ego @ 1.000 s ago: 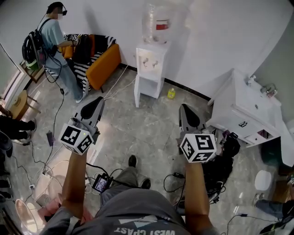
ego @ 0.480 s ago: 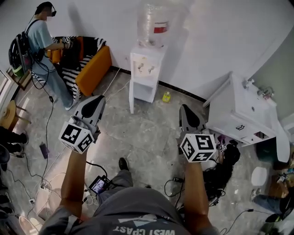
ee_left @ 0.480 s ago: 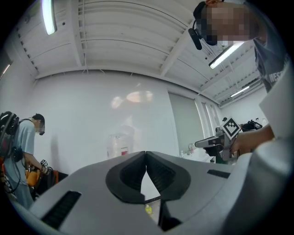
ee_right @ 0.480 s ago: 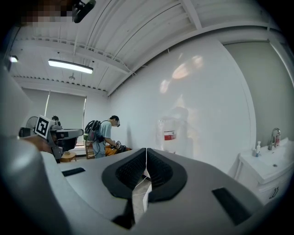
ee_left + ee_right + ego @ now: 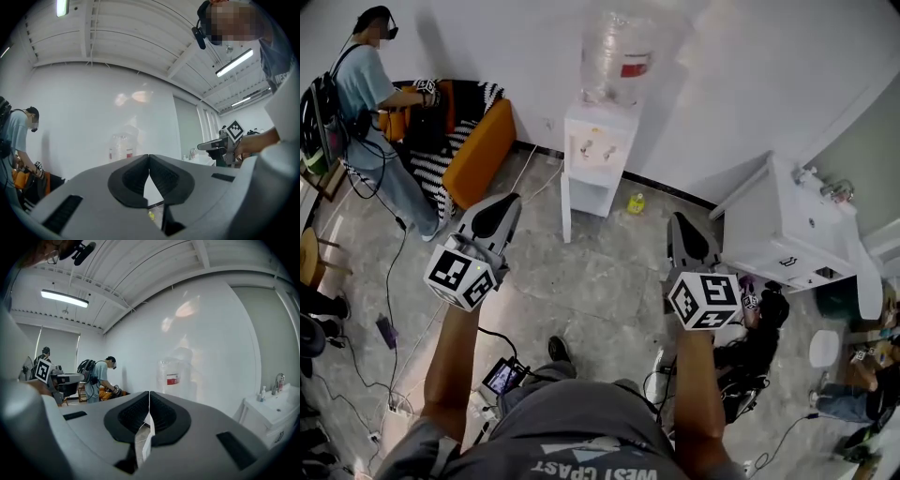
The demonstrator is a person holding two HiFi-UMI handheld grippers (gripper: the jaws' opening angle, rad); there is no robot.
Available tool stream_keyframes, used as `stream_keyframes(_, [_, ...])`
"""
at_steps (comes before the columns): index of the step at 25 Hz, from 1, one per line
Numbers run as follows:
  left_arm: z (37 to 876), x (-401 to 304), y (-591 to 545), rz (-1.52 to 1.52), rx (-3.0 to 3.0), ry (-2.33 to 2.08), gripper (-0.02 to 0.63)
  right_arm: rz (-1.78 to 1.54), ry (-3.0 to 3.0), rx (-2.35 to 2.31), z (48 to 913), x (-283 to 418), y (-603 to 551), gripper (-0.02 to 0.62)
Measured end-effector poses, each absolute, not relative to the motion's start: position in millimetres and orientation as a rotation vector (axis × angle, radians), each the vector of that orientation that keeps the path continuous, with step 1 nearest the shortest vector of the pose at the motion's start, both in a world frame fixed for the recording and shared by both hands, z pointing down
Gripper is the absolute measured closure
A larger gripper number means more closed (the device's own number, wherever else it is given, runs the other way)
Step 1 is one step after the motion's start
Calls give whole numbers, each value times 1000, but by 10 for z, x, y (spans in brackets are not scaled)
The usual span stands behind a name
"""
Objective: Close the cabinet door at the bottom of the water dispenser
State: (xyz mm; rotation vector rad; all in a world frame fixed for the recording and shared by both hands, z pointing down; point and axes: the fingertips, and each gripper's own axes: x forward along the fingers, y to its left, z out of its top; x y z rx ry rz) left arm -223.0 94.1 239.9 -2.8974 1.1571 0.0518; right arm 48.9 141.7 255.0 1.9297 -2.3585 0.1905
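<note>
The water dispenser [image 5: 598,141] is standing against the white wall, ahead of the person and well apart from both claws. At its bottom the cabinet door [image 5: 565,204] is hanging open. It seems to be hinged at the dispenser's left front corner and is standing out toward the person, nearly edge-on in the head view, with its long axis upright. The open compartment [image 5: 605,192] is being left uncovered just to the right of it.

The left gripper [image 5: 510,199] is being held with its jaws pressed together and nothing between them; in the left gripper view only floor and wall are showing behind the closed tips. The right gripper [image 5: 677,218] is being held clenched in the same way, and it is empty also. Both are pointing about level toward the wall.

The relation that matters is being judged as follows. The door is lying ahead and to the right of the left gripper, and ahead and to the left of the right gripper. The left one is nearer, and it is on the side of the door's outer face. A push from that side, to the right and then back toward the wall, is probably being called for. A small yellow bottle [image 5: 636,202] is standing on the floor just beside the dispenser, out of the door's path as far as can be judged.
</note>
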Motion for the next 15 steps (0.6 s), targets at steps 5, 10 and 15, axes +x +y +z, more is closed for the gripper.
stream_keyframes(5, [2409,-2325,675,91,-2905,1148,589,167,-2330,1923,2527,366,1233,566])
stream_keyframes(10, [2407,-2340,434,119,-2907,1156,589,151,-2316,1934,2507,371,1039,566])
stream_keyframes(15, [2483,-2281,173,90,-2911,1176,589,168,-2317,1938,2601,461,809,566])
